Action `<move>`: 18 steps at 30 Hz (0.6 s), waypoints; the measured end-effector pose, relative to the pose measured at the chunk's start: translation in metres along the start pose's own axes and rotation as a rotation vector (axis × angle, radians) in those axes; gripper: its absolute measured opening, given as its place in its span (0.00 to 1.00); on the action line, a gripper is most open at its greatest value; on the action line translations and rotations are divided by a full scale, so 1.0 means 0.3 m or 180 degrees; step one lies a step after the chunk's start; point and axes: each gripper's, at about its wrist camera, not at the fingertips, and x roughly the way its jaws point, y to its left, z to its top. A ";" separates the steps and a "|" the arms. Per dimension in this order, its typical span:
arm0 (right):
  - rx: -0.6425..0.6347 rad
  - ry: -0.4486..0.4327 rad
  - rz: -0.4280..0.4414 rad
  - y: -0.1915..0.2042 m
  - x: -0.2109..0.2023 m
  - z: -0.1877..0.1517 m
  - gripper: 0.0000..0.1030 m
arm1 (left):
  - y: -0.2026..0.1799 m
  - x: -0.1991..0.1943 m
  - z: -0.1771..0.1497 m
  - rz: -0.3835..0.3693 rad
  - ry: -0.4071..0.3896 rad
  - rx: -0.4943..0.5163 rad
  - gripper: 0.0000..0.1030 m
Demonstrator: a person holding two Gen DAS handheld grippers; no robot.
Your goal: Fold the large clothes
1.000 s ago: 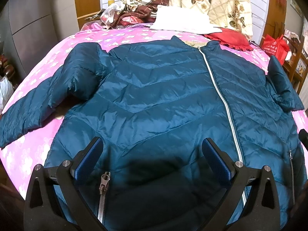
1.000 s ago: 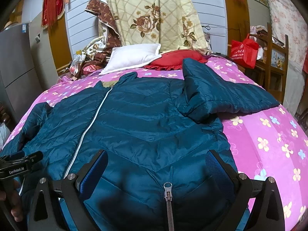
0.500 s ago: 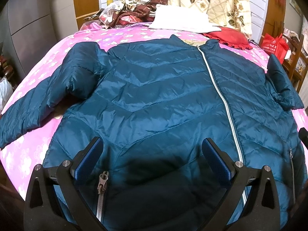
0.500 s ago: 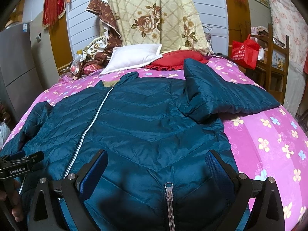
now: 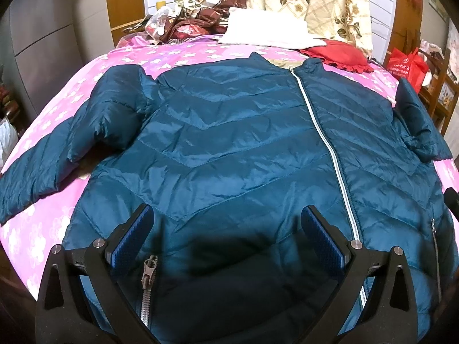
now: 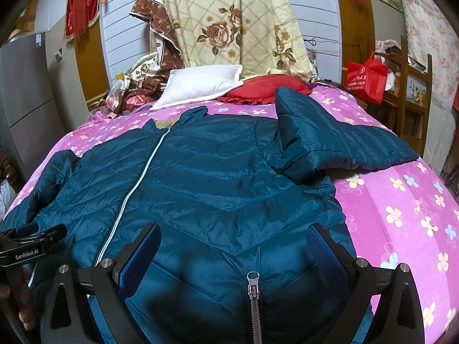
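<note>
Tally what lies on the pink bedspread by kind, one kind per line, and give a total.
Teal jacket: 1
White pillow: 1
Red cushion: 1
Floral quilt heap at the head end: 1
Total: 4

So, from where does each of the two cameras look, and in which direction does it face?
Left wrist: sits on the left hand-held gripper over the jacket hem, faces up the bed toward the white pillow; open fingers show.
Right wrist: sits on the right hand-held gripper over the hem beside the sleeve, faces the same way; open fingers show, the left hand-held gripper at the left edge.
Shared: jacket, white front zipper, white pillow, red cushion.
</note>
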 end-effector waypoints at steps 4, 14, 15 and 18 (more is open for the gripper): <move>-0.0002 -0.0006 0.0005 0.004 0.000 -0.001 0.98 | -0.003 0.002 -0.001 0.0039 -0.0002 -0.0007 1.00; -0.0010 -0.0011 0.0019 0.008 -0.002 0.001 0.98 | 0.001 -0.011 0.002 0.0041 0.0014 0.0010 1.00; -0.0009 -0.0010 0.0019 0.008 -0.002 0.001 0.98 | 0.004 -0.009 0.002 0.0041 0.0023 0.0002 1.00; -0.0007 -0.0005 0.0020 0.010 -0.001 0.001 0.98 | 0.009 -0.004 -0.001 0.0067 0.0026 -0.0016 1.00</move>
